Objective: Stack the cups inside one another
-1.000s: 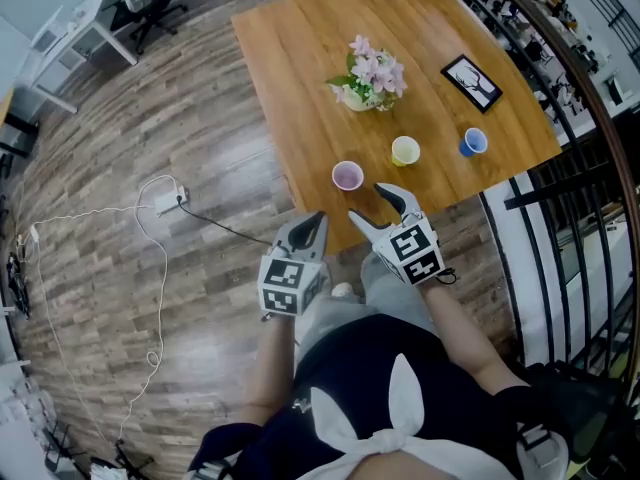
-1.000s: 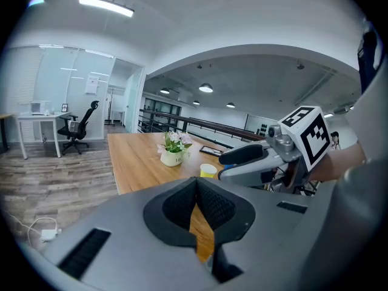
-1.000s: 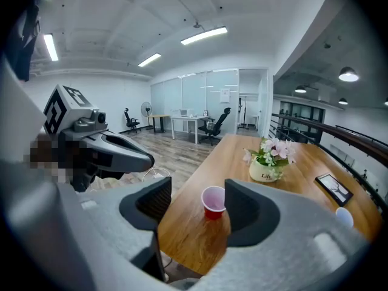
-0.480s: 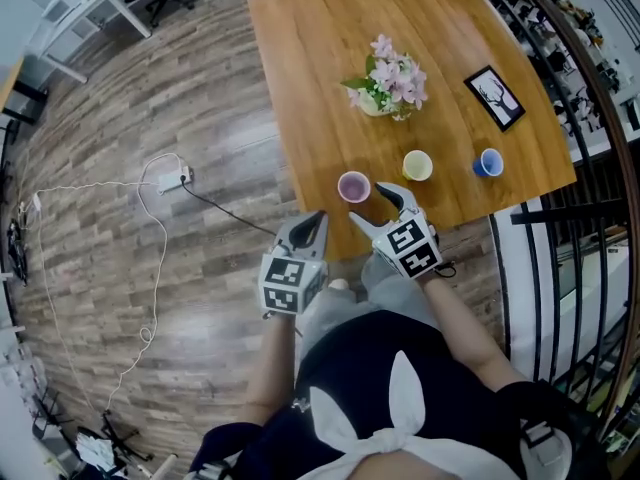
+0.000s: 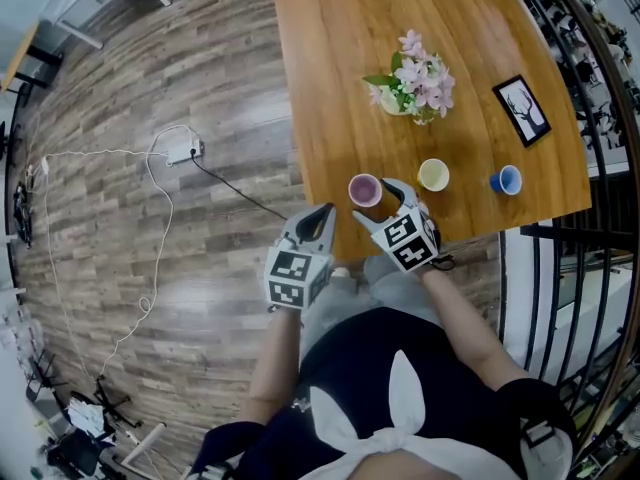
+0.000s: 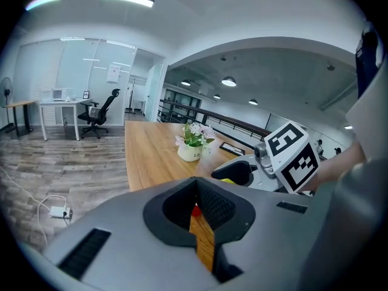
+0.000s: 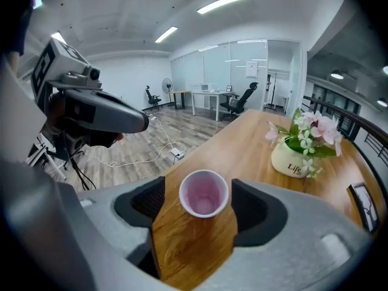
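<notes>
1. Right gripper [image 5: 372,202]: jaws spread wide, just been opening. The pink cup [image 7: 204,193] stands upright between them, pads clear of it.
2. Pink cup sits near the table [image 5: 330,68] edge.
3. Left gripper [image 5: 321,216]: jaws all but together, nothing between them, just off the table edge.
4. Yellow cup [image 5: 433,174] and blue cup [image 5: 505,180] stand separately, in a row to the right.
</notes>
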A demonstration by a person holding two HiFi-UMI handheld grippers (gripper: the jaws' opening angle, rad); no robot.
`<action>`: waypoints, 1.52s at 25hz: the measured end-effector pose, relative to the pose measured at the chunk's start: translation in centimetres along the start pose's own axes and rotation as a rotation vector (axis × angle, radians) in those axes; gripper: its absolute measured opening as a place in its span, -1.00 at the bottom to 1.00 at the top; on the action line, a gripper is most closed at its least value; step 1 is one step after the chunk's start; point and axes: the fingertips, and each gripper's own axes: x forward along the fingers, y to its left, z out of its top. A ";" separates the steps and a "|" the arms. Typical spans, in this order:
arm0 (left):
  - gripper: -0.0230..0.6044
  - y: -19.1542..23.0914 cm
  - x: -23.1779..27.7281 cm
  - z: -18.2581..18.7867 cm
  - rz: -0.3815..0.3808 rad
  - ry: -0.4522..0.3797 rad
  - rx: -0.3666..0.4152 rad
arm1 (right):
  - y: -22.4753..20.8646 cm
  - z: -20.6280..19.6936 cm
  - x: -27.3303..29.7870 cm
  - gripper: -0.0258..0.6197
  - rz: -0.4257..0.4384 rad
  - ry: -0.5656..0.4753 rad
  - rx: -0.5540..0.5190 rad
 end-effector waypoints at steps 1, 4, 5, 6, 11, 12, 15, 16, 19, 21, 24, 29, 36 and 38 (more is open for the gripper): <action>-0.87 0.0 0.3 0.0 0.001 0.004 -0.002 | -0.1 -0.3 0.4 0.13 0.002 0.013 -0.008; -0.87 0.0 0.8 -0.1 0.001 0.015 -0.011 | -0.5 -1.0 1.4 0.14 0.001 0.054 -0.028; -0.87 0.0 0.9 -0.1 0.001 0.018 -0.012 | -0.6 -1.3 1.7 0.14 0.002 0.065 -0.031; -0.87 0.1 1.1 -0.2 0.001 0.022 -0.013 | -0.7 -1.6 2.0 0.14 0.004 0.074 -0.033; -0.87 0.3 1.5 -0.5 0.003 0.035 -0.020 | -1.0 -2.3 2.9 0.13 0.015 0.091 -0.026; -0.87 0.3 1.5 -0.6 0.002 0.036 -0.023 | -0.9 -2.3 3.0 0.13 0.016 0.094 -0.026; -0.87 0.4 1.6 -0.4 0.004 0.037 -0.027 | -1.0 -2.4 3.1 0.05 0.017 0.096 -0.028; -0.87 0.5 1.6 -0.2 0.007 0.037 -0.027 | -1.1 -2.4 3.1 0.04 0.016 0.097 -0.028; -0.87 0.7 1.7 -0.3 0.005 0.043 -0.027 | -1.2 -2.3 3.0 0.04 0.016 0.096 -0.025; -0.87 0.9 1.7 -0.3 0.008 0.044 -0.029 | -1.3 -2.1 2.9 0.04 0.014 0.090 -0.023; -0.87 0.9 1.7 -0.4 0.008 0.046 -0.027 | -1.4 -1.8 2.6 0.04 0.010 0.082 -0.022; -0.87 0.6 1.8 -0.4 0.001 0.049 -0.020 | -1.7 -1.0 1.6 0.04 0.011 0.070 -0.018; -0.87 0.2 1.6 0.4 -0.002 0.038 0.000 | -2.5 2.3 -1.5 0.04 -0.008 -0.020 -0.022; -0.87 0.3 1.5 1.1 0.002 0.026 0.008 | -2.8 3.2 -2.7 0.04 -0.018 -0.047 -0.025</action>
